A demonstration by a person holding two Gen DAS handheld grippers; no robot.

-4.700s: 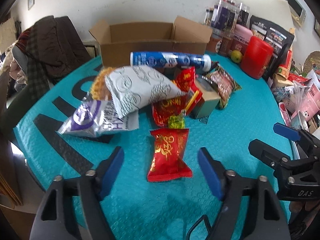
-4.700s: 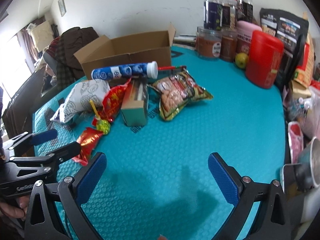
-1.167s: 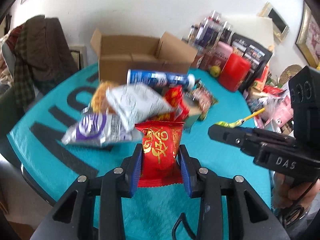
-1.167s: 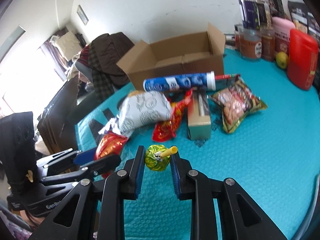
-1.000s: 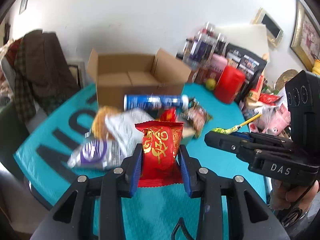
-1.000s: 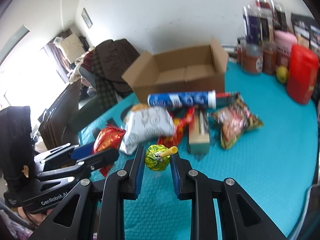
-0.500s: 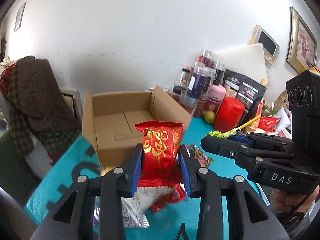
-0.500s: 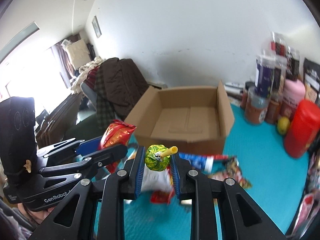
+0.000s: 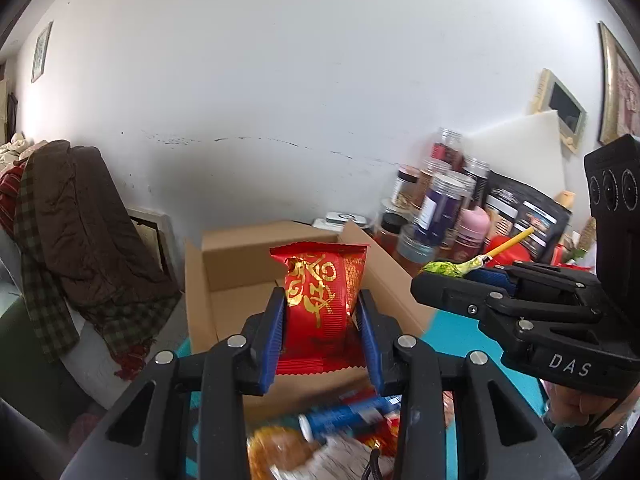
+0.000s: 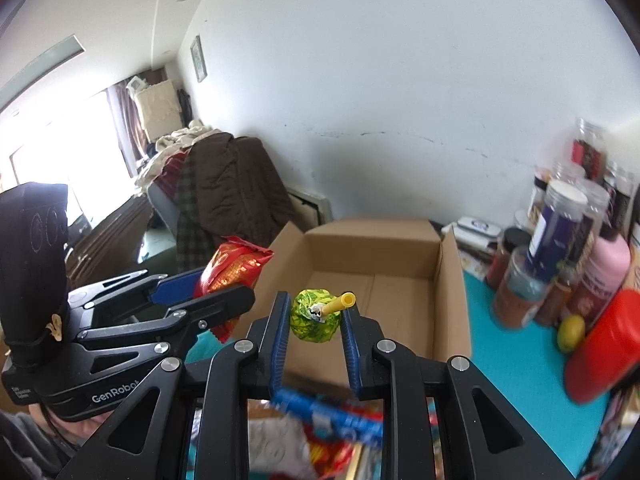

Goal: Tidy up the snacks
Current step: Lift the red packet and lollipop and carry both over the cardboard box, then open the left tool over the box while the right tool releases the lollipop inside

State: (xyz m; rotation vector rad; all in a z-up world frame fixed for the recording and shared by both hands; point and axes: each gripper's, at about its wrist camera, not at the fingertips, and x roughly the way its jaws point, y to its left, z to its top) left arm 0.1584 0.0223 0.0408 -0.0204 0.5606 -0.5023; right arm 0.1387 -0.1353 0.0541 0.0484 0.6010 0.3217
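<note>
Both claws are hovering over the open cardboard box [image 9: 208, 276]. The left gripper [image 9: 322, 320] is squeezing a red snack packet [image 9: 318, 292] upright between its blue pads. At its 3 o'clock, the right gripper [image 10: 314, 328] is pinching a green-wrapped lollipop [image 10: 314, 318], yellow stick poking toward 2 o'clock. Other snacks, including a blue tube [image 9: 348, 414], are lying blurry at 6 o'clock.
</note>
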